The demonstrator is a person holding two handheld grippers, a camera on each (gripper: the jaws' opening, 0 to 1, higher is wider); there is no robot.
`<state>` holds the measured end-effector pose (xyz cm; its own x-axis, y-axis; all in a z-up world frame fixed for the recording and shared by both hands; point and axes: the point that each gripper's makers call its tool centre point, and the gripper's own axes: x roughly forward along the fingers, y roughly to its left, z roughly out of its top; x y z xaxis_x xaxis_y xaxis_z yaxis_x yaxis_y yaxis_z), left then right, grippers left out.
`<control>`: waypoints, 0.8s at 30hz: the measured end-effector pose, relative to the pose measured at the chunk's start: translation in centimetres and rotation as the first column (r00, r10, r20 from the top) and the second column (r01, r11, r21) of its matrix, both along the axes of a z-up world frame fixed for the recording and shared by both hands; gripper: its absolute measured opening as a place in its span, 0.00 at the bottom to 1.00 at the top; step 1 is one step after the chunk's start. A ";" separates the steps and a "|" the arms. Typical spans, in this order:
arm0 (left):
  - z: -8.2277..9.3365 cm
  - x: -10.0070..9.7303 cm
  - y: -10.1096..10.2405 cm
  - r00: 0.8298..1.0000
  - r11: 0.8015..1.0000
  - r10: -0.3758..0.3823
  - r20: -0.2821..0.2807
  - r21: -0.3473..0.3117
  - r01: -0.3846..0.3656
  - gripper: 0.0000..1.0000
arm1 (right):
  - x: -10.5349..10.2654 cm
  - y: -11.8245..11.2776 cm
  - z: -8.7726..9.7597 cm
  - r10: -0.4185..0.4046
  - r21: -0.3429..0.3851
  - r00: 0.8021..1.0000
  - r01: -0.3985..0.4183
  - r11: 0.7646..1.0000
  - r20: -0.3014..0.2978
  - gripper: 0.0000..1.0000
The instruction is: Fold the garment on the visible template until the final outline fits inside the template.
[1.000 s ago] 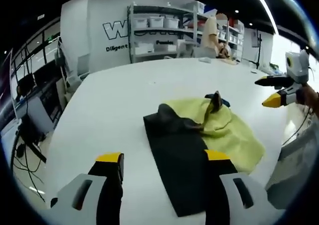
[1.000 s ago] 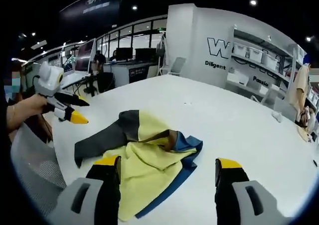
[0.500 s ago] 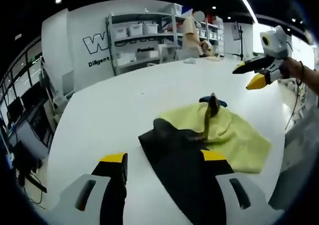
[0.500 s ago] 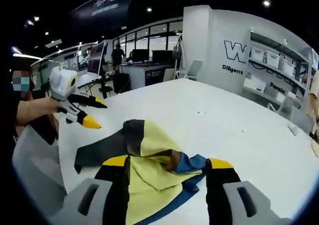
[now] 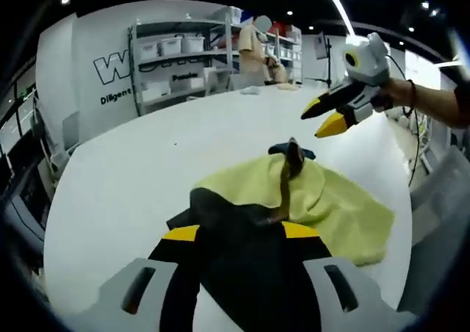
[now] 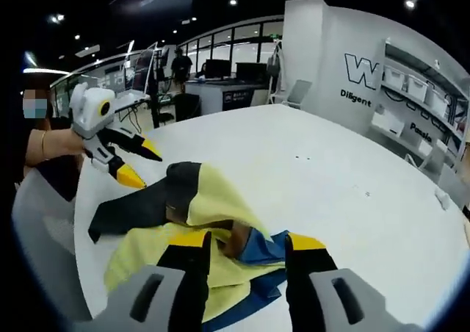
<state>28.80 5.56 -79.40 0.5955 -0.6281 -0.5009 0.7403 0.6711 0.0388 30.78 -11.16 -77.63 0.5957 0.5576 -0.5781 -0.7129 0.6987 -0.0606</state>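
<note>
A crumpled garment lies on the white table (image 5: 125, 170), its pale yellow body (image 5: 330, 203) beside a black sleeve part (image 5: 220, 222), with a blue and brown fold (image 5: 292, 154) sticking up. My left gripper (image 5: 241, 233) is open and low over the black part, which lies between its yellow-tipped jaws. My right gripper (image 5: 323, 119) hovers open past the garment's far side. In the right gripper view, my right gripper (image 6: 248, 240) is open over the blue and brown fold (image 6: 253, 244). My left gripper (image 6: 139, 163) is open above the black sleeve (image 6: 136, 207).
Shelves with white bins (image 5: 176, 53) stand behind the table, and a person (image 5: 253, 45) stands at its far end. Desks with monitors (image 6: 213, 71) fill the room beyond. The table edge and a grey chair (image 6: 40, 236) are near the person holding the grippers.
Both cameras have come closer to the garment. Each gripper's jaws have narrowed but remain apart. The right gripper has moved in over the far side of the garment.
</note>
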 end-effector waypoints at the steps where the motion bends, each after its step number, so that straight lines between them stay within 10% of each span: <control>1: 0.0 0.0 -0.1 1.000 1.000 -0.005 -0.001 -0.001 0.005 0.40 | 0.0 0.0 -0.1 0.003 -0.007 1.000 -0.003 1.000 0.003 0.29; 24: -4.9 0.8 -2.6 0.995 0.990 -0.083 -0.048 0.109 0.088 0.28 | 2.7 -1.4 -4.0 0.090 -0.125 0.996 -0.087 0.988 0.022 0.11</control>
<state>29.62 2.99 -84.33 0.5184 -0.6146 -0.5945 0.7973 0.5988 0.0762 33.52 -12.54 -81.60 0.5635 0.5342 -0.6302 -0.7686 0.6186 -0.1629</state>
